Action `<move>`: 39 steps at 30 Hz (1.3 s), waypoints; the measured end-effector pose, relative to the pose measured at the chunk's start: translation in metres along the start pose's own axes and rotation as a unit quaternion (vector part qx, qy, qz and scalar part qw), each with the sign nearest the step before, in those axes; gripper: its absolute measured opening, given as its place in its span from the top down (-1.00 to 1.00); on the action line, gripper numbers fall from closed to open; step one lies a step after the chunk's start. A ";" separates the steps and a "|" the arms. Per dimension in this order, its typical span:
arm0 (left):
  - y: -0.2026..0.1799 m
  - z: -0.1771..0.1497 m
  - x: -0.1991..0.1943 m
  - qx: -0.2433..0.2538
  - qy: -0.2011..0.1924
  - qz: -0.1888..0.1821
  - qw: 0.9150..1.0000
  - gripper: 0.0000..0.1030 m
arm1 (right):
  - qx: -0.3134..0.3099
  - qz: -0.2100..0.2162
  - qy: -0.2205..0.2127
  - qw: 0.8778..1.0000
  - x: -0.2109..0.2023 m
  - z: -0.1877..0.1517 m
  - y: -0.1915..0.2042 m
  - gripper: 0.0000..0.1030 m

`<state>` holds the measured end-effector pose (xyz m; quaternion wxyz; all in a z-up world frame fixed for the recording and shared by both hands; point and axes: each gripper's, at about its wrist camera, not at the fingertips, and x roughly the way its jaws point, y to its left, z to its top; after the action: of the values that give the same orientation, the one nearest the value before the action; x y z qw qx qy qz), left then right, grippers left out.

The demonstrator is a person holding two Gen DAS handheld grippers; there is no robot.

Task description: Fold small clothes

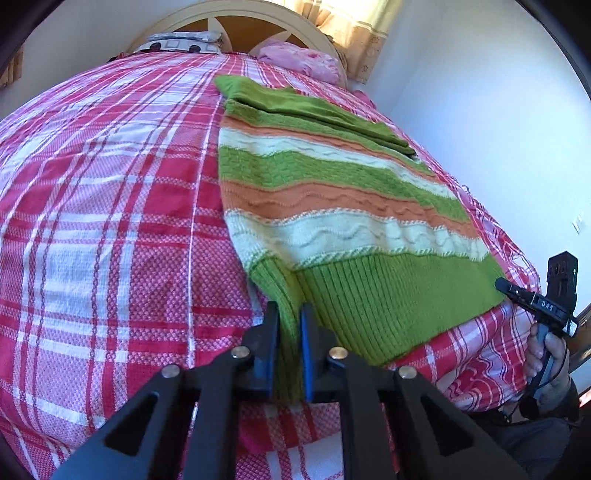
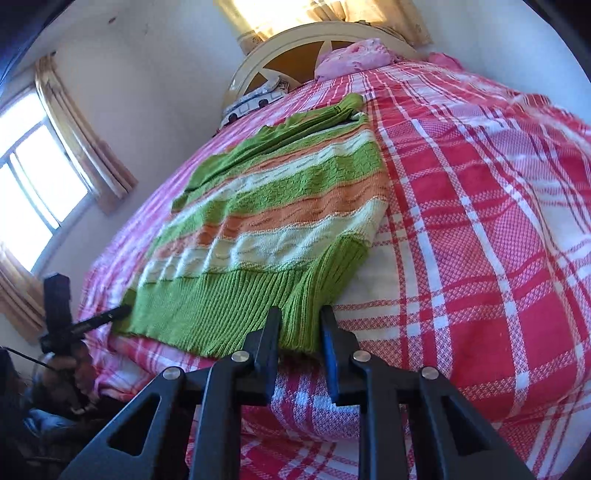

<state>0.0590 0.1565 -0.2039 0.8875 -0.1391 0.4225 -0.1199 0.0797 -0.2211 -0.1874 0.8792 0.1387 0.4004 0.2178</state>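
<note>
The soft, floppy green, orange and cream striped knitted sweater (image 1: 332,206) lies flat on the red plaid bedspread (image 1: 110,221), its ribbed hem pinched by the left gripper (image 1: 289,321) and straddled by the right gripper (image 2: 300,325), best gripped at corners.

A bed (image 2: 480,221) under a red-and-white plaid cover fills a white-walled room, its arched cream headboard (image 1: 258,22) backed by sunlit curtains (image 2: 332,11); a curtained window (image 2: 33,184) brightens one side wall.
</note>
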 end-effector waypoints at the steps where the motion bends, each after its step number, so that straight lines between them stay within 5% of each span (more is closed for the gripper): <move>1: 0.001 -0.001 0.001 -0.008 -0.004 -0.007 1.000 0.66 | -0.002 0.000 0.000 1.000 0.000 0.000 0.000 0.58; 5: 0.001 -0.002 -0.004 0.008 -0.011 -0.019 1.000 0.84 | -0.026 -0.013 -0.006 1.000 -0.002 -0.002 0.008 0.66; 6: 0.003 0.000 -0.007 0.004 -0.018 -0.033 0.999 0.85 | -0.027 -0.008 -0.014 1.000 -0.007 -0.001 0.009 0.79; 10: 0.012 0.018 -0.032 -0.027 -0.062 -0.092 0.993 0.85 | -0.011 0.031 -0.049 0.998 -0.027 0.010 0.009 0.80; 20: 0.012 0.075 -0.043 -0.048 -0.100 -0.136 0.984 0.85 | -0.020 0.035 -0.123 0.992 -0.045 0.071 0.027 0.86; 39: 0.031 0.210 -0.009 -0.054 -0.142 -0.120 0.981 0.85 | -0.062 0.013 -0.158 0.985 0.002 0.237 0.056 0.90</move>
<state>0.2209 0.2191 -0.0810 0.9088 -0.2523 0.2787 -0.1811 0.2471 -0.1884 -0.0129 0.9354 0.1219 0.2403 0.2290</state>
